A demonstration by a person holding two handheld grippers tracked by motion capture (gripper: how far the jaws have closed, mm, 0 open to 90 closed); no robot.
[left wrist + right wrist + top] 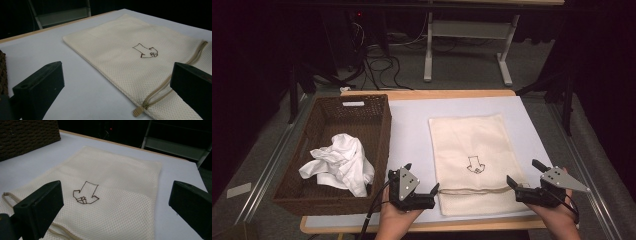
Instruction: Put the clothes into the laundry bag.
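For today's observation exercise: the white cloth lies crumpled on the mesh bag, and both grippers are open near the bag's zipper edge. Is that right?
Not quite. The white cloth lies crumpled inside the wicker basket, not on the mesh bag, as the high view shows. The rest holds: the left gripper and right gripper are both open near the zipper edge.

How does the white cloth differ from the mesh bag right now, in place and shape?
The white cloth sits crumpled in a heap inside the brown wicker basket; the mesh bag lies spread flat on the table, outside the basket. The cloth is plain white, while the bag is cream with a small dark outline drawing and a tan zipper near its near edge. Both are soft fabric, and neither is gripped.
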